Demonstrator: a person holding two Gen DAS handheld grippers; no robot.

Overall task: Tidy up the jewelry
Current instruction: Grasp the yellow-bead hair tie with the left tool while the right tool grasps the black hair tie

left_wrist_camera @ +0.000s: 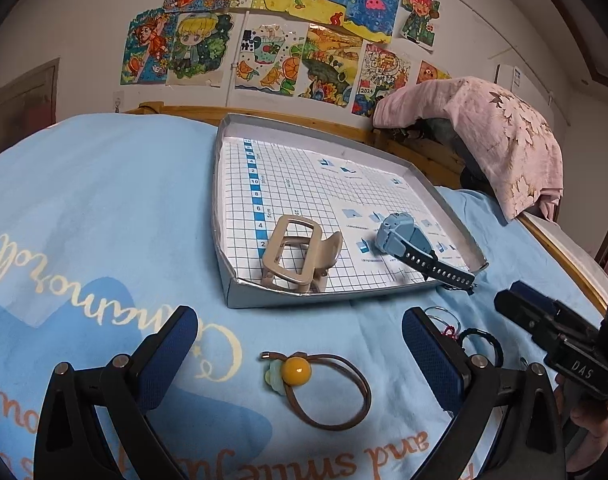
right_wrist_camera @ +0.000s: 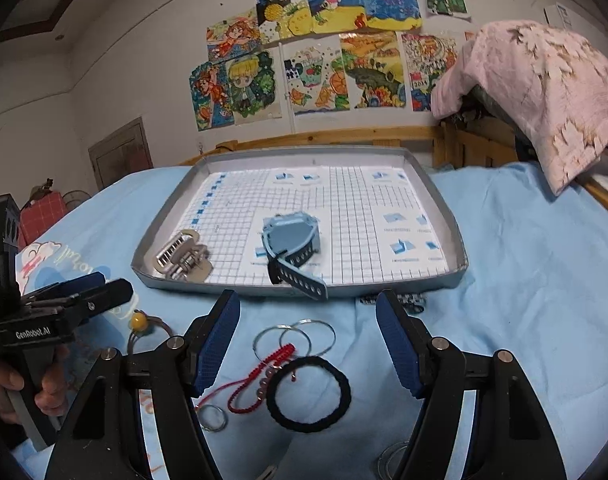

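1. The left gripper [left_wrist_camera: 300, 352] has its jaws spread wide and holds nothing. It hovers above the blue bedsheet [left_wrist_camera: 104, 208].
2. Between its fingers lies a brown hair tie [left_wrist_camera: 328, 396] with a yellow bead [left_wrist_camera: 296, 371], flat on the sheet, near the tray's front edge.
3. The right gripper [right_wrist_camera: 308, 344] also has its jaws spread wide and holds nothing.
4. Between its fingers, on the sheet, lie thin metal rings [right_wrist_camera: 294, 338], a red braided cord [right_wrist_camera: 260, 378] and a black hair band [right_wrist_camera: 310, 394]; the cord overlaps the rings and touches the band.
5. The shallow grey tray [right_wrist_camera: 458, 240] rests on the sheet, lined with gridded paper.
6. A beige hair claw [left_wrist_camera: 300, 254] sits at the tray's front left corner.
7. A blue watch [left_wrist_camera: 400, 236] lies near the tray's front edge; its dark strap [left_wrist_camera: 440, 268] overhangs the rim.
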